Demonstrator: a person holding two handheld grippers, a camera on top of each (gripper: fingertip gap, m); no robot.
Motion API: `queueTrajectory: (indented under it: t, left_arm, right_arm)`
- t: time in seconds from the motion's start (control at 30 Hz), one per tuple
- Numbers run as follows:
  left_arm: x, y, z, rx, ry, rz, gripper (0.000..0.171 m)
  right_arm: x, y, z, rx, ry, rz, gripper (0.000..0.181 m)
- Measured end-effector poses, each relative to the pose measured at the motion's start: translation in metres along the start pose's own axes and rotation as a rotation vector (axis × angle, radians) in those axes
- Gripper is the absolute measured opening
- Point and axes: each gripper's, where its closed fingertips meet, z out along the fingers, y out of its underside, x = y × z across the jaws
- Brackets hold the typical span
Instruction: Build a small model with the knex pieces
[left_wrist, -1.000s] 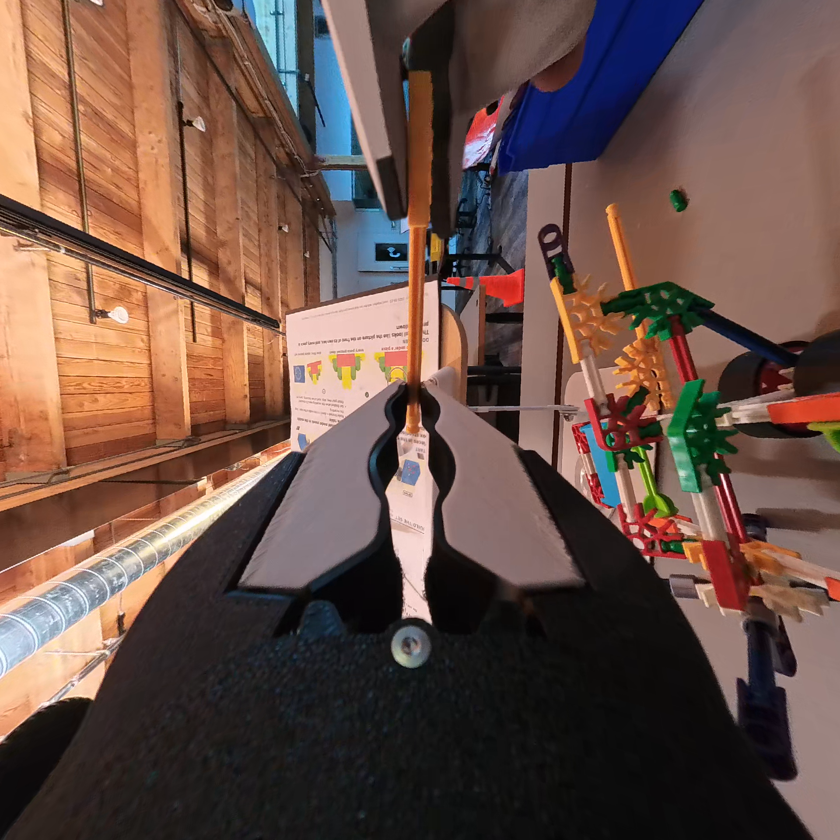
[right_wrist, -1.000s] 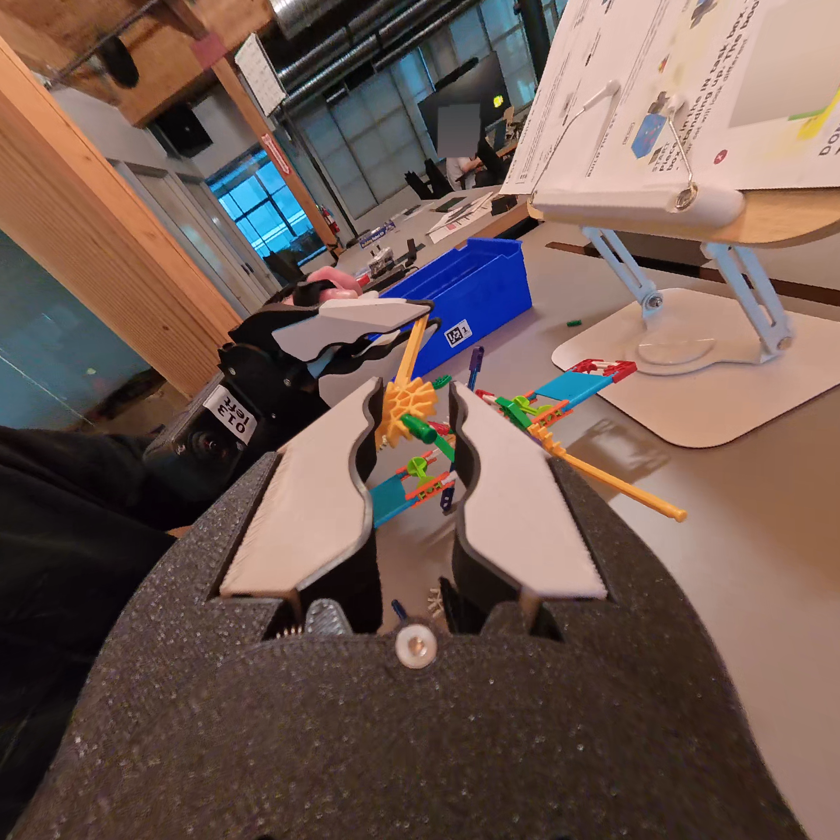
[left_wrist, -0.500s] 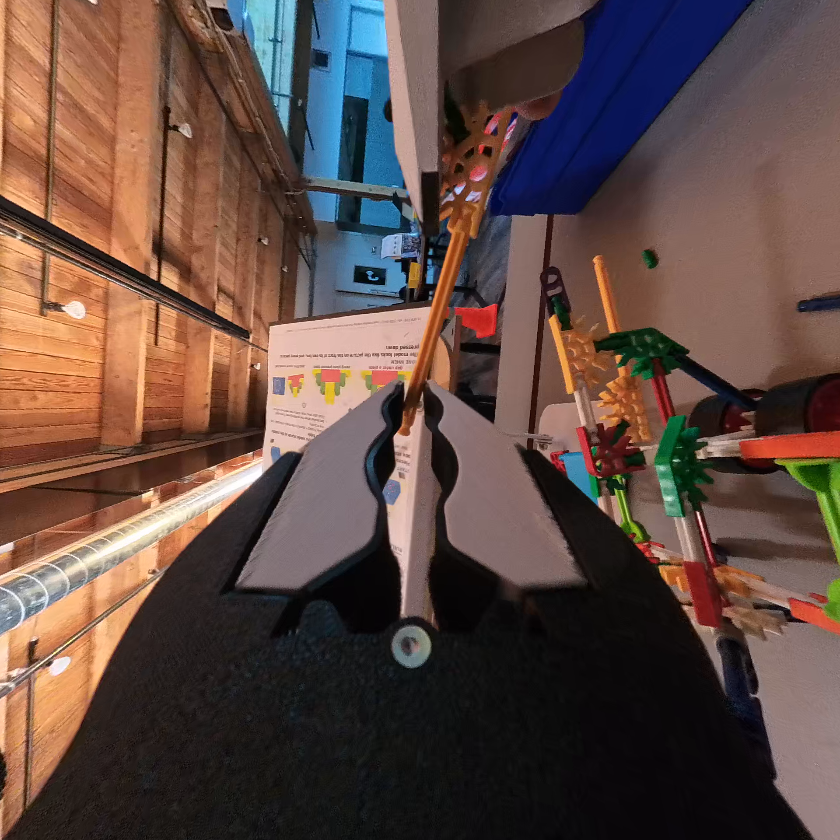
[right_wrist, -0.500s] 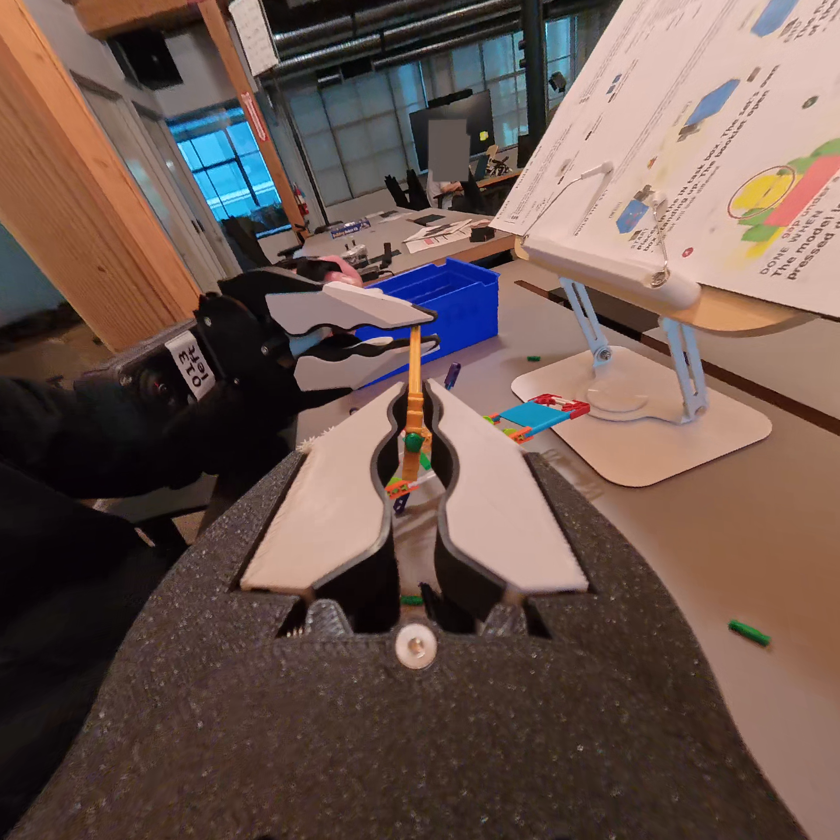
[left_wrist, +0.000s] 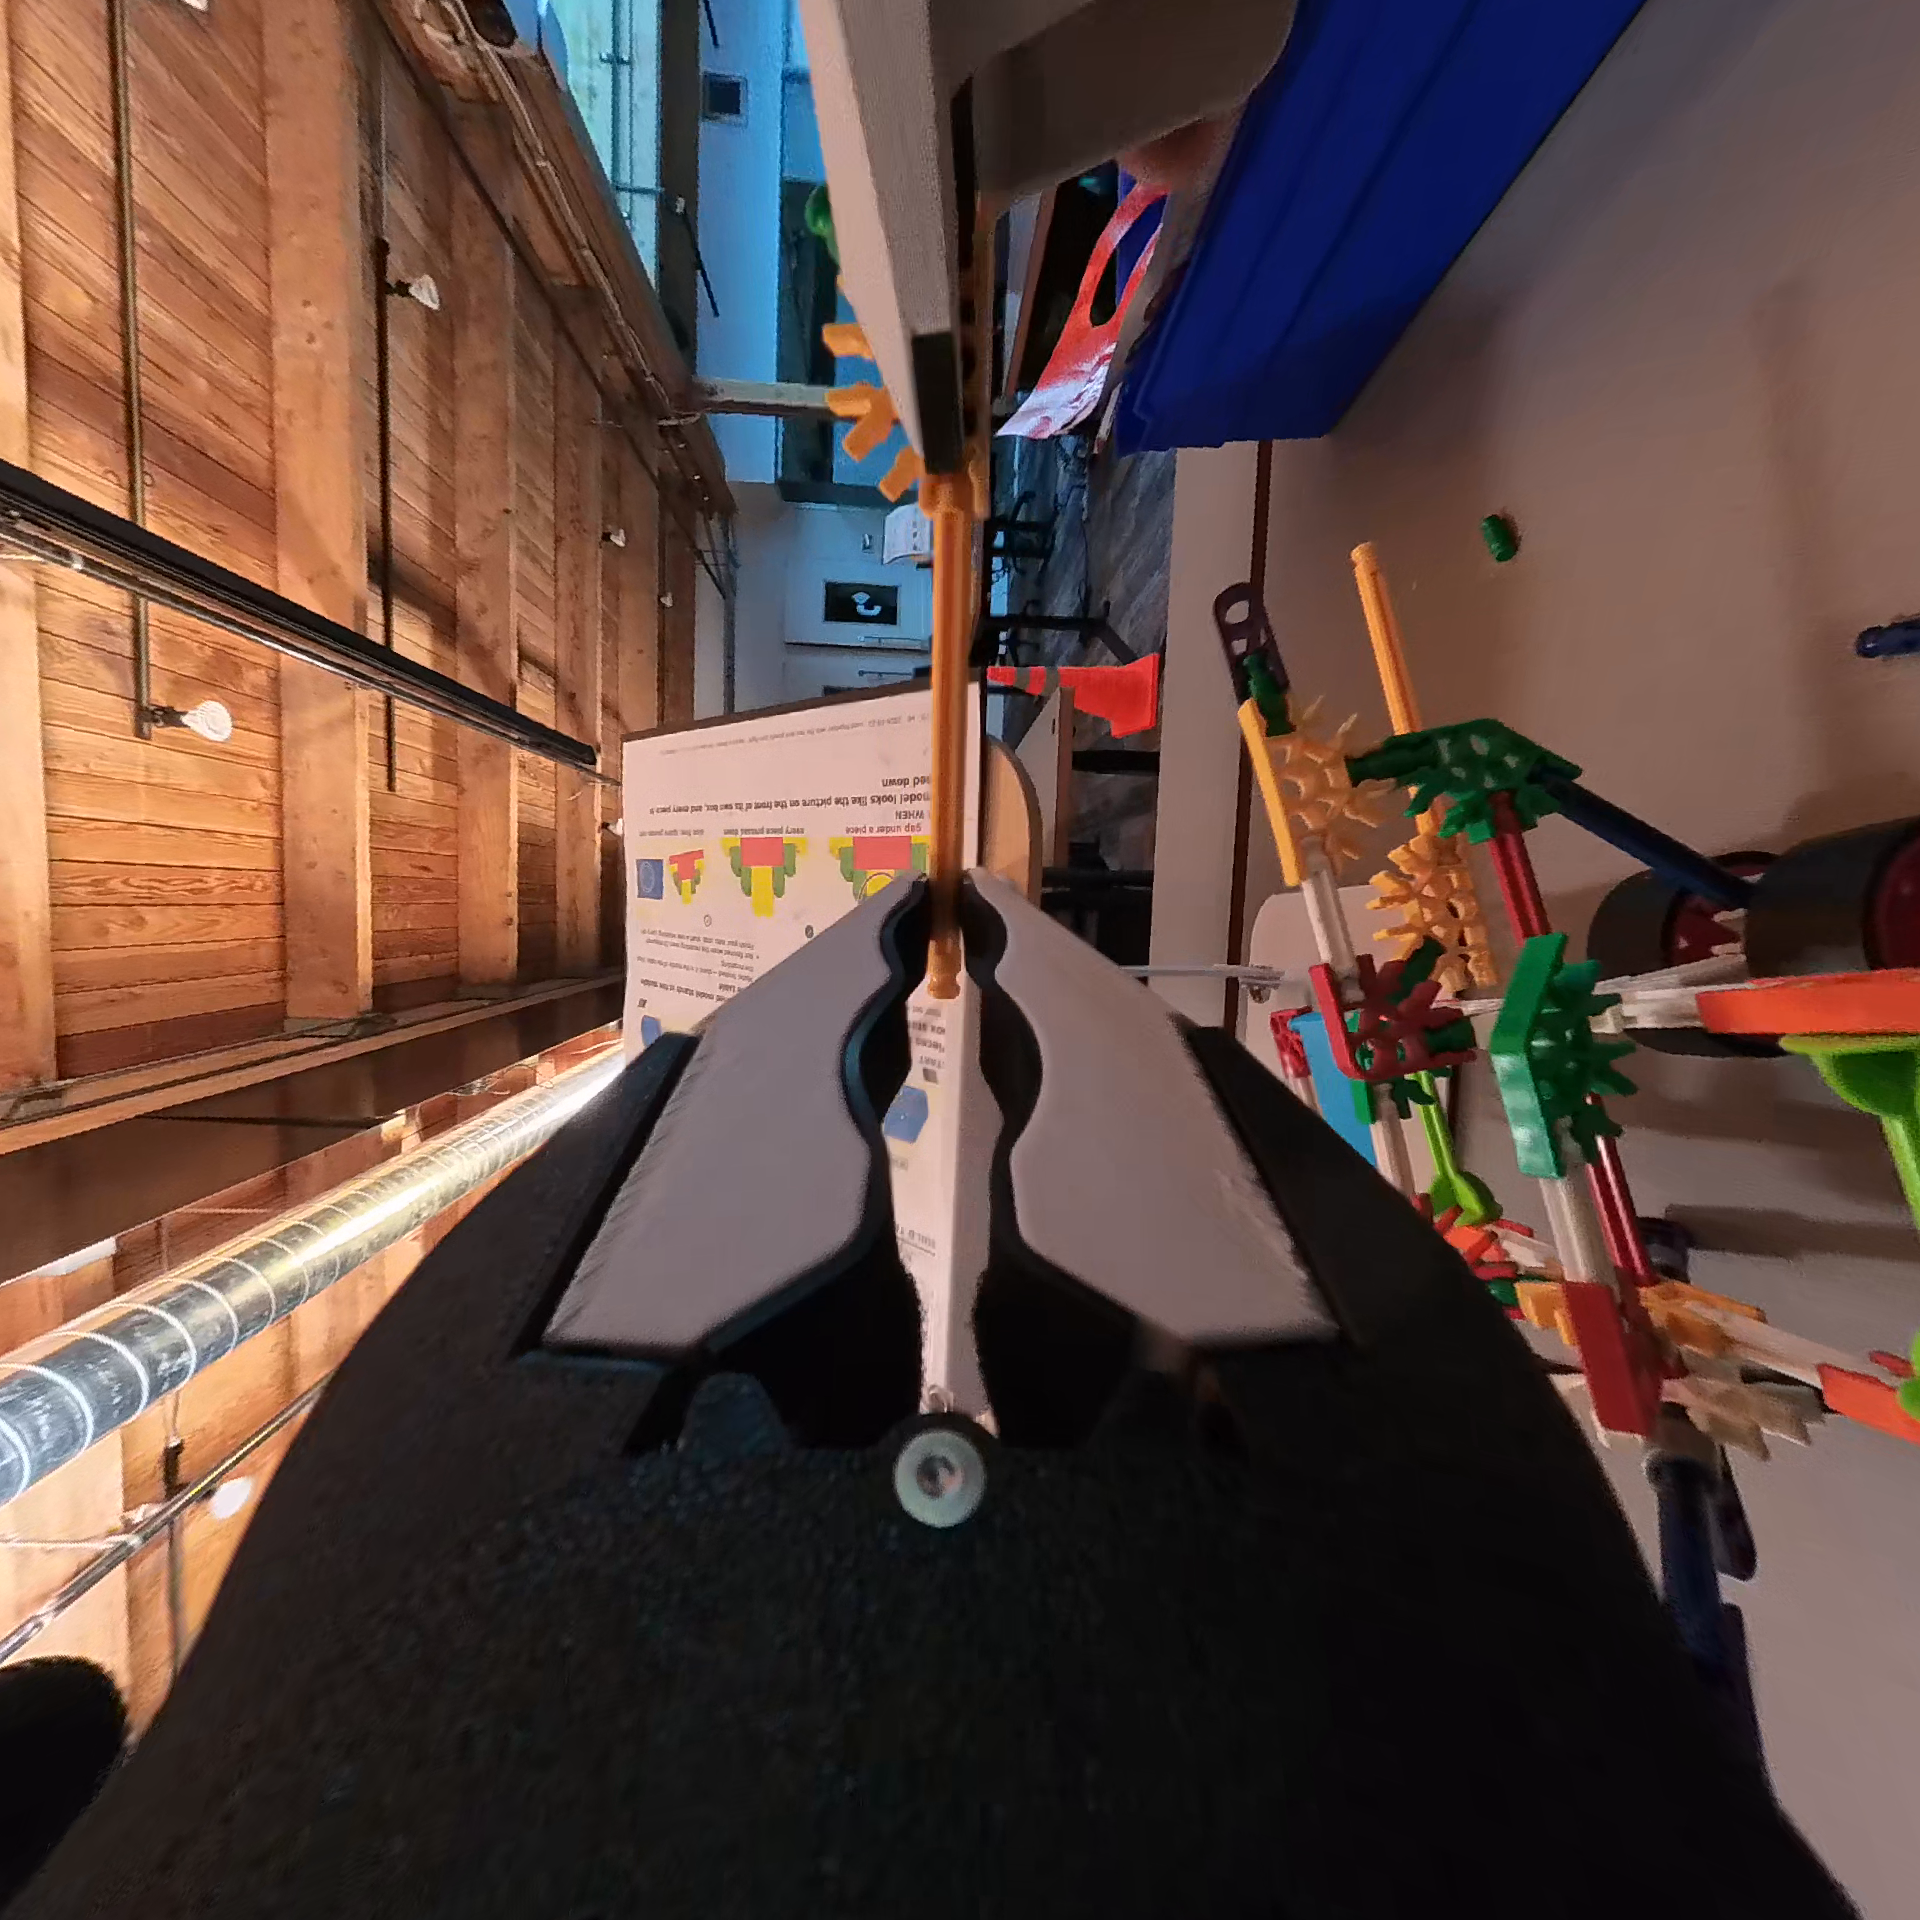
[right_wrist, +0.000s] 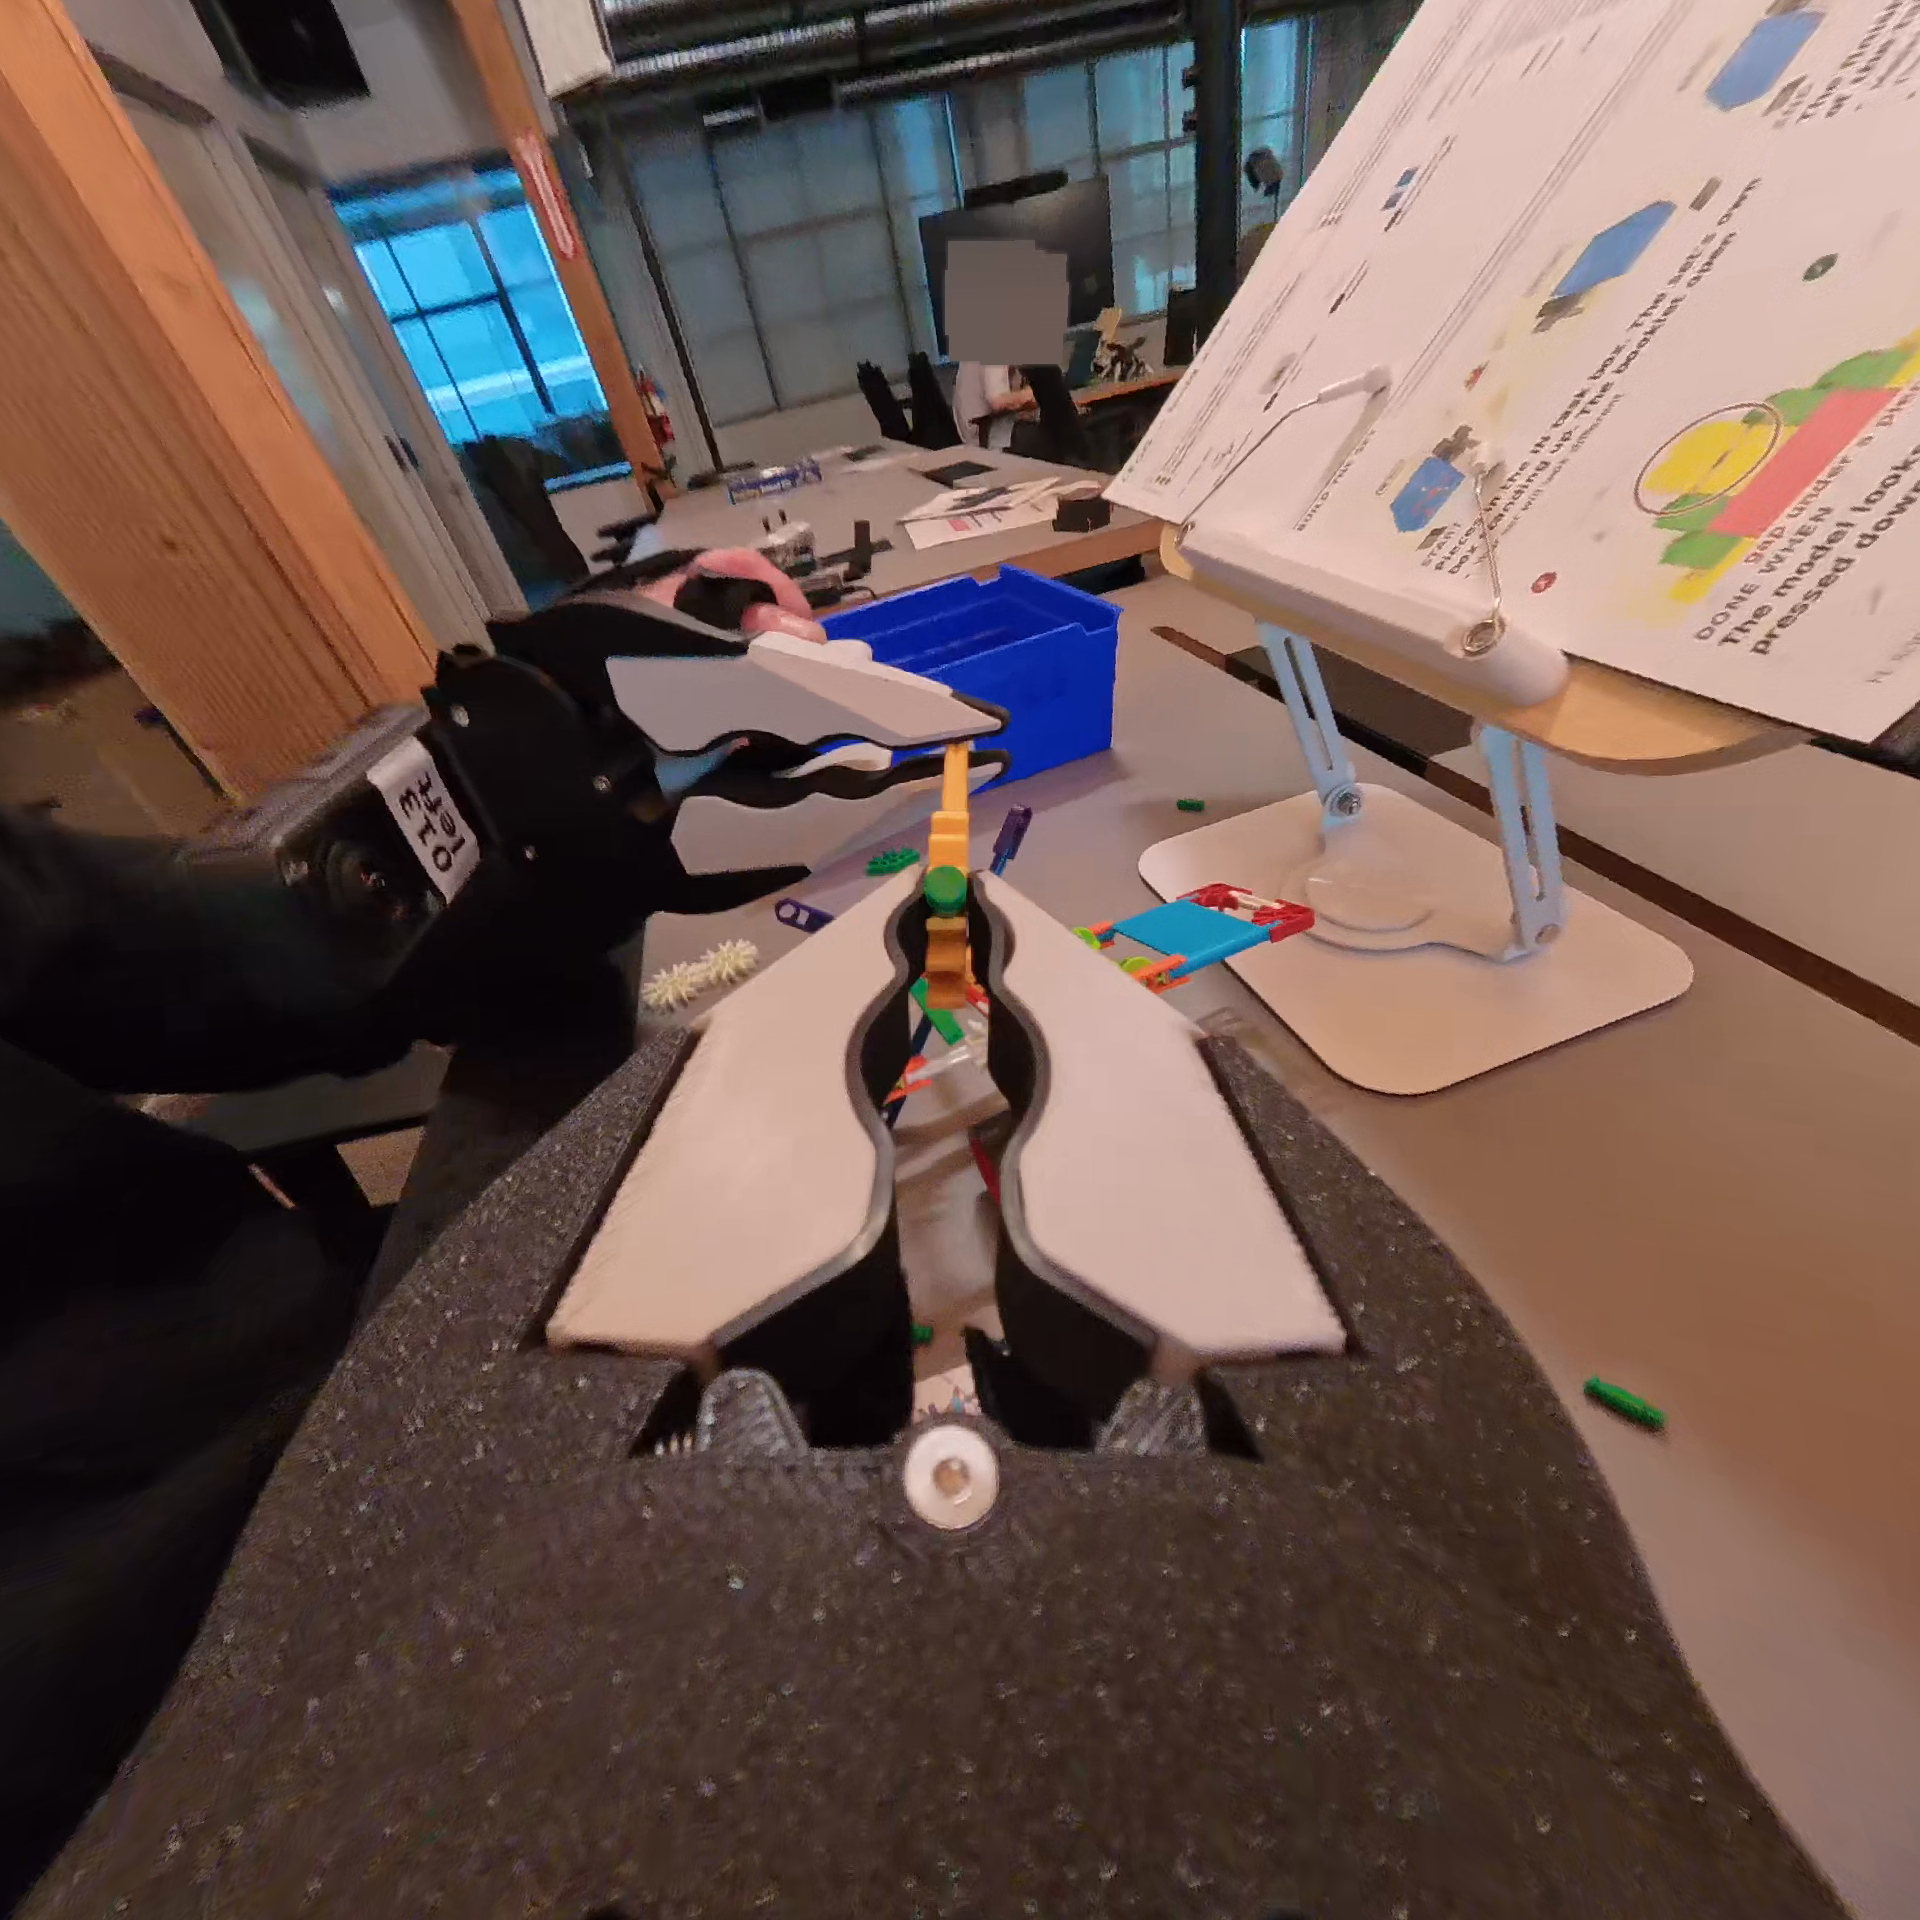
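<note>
My left gripper (left_wrist: 943, 894) is shut on the near end of an orange rod (left_wrist: 948, 707). The rod runs straight ahead to a yellow snowflake connector (left_wrist: 868, 416), held by my right gripper (left_wrist: 940, 416) at the top of the left wrist view. In the right wrist view my right gripper (right_wrist: 945, 896) is shut on that yellow connector (right_wrist: 945, 961), which has a small green piece (right_wrist: 943, 888) on it. The rod (right_wrist: 954, 779) rises from it into my left gripper (right_wrist: 977, 743). Both are held above the grey table (right_wrist: 1558, 1195).
A colourful rod-and-connector model with black wheels (left_wrist: 1507, 1039) lies on the table, its blue panel (right_wrist: 1195, 930) under my grippers. A blue bin (right_wrist: 997, 644) stands behind. A white stand (right_wrist: 1455, 935) holds an instruction sheet at the right. Loose green (right_wrist: 1621, 1403), white (right_wrist: 696, 971) and purple (right_wrist: 800, 914) pieces lie around.
My right gripper, open around the yellow connector a second ago, has shut on it. Both grippers have risen a little, and the rod now stands straight between them.
</note>
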Motion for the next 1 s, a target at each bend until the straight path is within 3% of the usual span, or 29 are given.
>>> queueTrajectory:
  t: [0.1, 0.17, 0.33, 0.37, 0.47, 0.6, 0.77, 1.0]
  left_arm:
    - [0.004, -0.005, -0.004, 0.043, 0.075, -0.031, 0.004]
    - [0.008, -0.006, -0.007, 0.067, 0.174, -0.118, 0.019]
    - [0.034, 0.000, -0.035, 0.113, 0.682, -0.526, 0.029]
    - [0.041, 0.001, -0.042, 0.111, 0.779, -0.587, 0.041]
    - [0.060, 0.001, -0.057, 0.102, 0.971, -0.681, 0.045]
    - [0.087, -0.001, -0.064, 0.055, 1.123, -0.691, 0.034]
    - [0.101, 0.000, -0.052, 0.012, 1.176, -0.767, 0.007]
    - [0.096, -0.003, -0.052, 0.053, 1.304, -0.976, 0.006]
  right_arm:
    - [0.001, -0.001, -0.004, 0.002, 0.006, -0.034, 0.005]
    - [0.005, 0.004, -0.008, -0.024, 0.010, -0.052, 0.005]
    - [0.003, 0.032, -0.016, -0.125, -0.093, -0.079, 0.005]
    - [-0.001, 0.036, -0.016, -0.135, -0.122, -0.105, 0.005]
    - [-0.011, 0.046, -0.015, -0.162, -0.193, -0.132, 0.006]
    - [-0.006, 0.060, -0.011, -0.200, -0.194, -0.137, 0.006]
    - [-0.006, 0.070, -0.007, -0.217, -0.213, -0.126, 0.006]
    - [-0.004, 0.070, -0.008, -0.211, -0.202, -0.146, 0.006]
